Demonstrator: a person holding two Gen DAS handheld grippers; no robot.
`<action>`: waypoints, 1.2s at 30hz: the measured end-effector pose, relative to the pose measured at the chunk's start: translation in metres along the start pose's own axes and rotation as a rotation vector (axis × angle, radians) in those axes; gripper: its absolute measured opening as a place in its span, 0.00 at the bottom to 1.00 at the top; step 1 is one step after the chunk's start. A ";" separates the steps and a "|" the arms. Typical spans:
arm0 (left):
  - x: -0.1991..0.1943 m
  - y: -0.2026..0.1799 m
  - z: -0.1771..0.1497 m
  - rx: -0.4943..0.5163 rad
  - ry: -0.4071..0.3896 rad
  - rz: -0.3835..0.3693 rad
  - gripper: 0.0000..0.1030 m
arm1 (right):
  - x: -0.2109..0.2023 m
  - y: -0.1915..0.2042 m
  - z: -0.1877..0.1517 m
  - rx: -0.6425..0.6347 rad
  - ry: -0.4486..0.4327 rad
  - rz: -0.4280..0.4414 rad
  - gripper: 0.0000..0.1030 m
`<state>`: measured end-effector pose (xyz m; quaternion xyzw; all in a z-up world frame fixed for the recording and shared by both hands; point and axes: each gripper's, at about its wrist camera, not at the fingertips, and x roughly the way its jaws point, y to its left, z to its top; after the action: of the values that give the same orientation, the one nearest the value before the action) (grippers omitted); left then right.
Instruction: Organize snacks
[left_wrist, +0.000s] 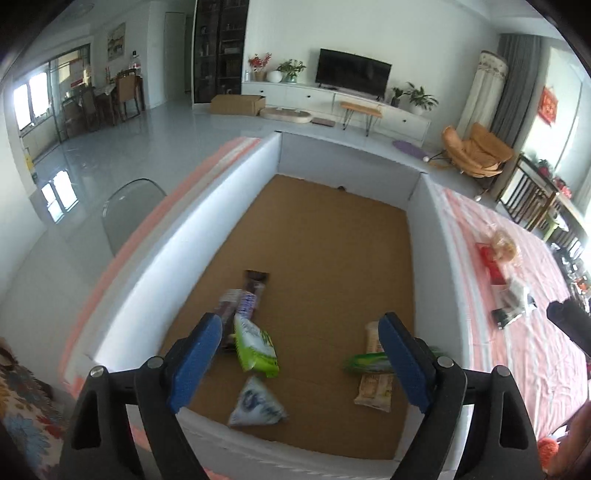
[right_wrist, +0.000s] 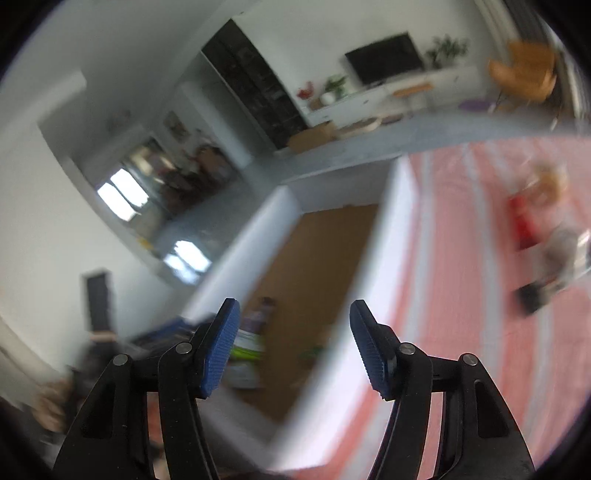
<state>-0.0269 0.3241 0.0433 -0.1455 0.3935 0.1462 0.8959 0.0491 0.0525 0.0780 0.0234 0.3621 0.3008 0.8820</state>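
A white-walled box with a brown cardboard floor holds several snacks: a green and white packet, a white triangular packet, dark bars, a beige bar and a green wrapper. My left gripper is open and empty above the box's near end. My right gripper is open and empty, over the box's right wall; this view is blurred. More snacks lie on the pink striped cloth to the right, also in the right wrist view.
The box stands on a table with a pink striped cloth. A grey chair back stands left of the table. A dark object shows at the right edge. A living room with a TV lies beyond.
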 end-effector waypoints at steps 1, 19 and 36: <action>0.003 -0.008 0.000 0.006 0.003 -0.020 0.85 | -0.004 -0.006 -0.004 -0.078 0.004 -0.139 0.63; 0.056 -0.291 -0.066 0.430 0.151 -0.393 0.95 | -0.030 -0.221 -0.116 0.361 0.162 -0.725 0.73; 0.156 -0.307 -0.095 0.456 0.125 -0.205 1.00 | -0.018 -0.236 -0.128 0.411 0.150 -0.726 0.73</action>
<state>0.1267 0.0309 -0.0901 0.0124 0.4542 -0.0471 0.8896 0.0769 -0.1728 -0.0667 0.0478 0.4626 -0.1072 0.8788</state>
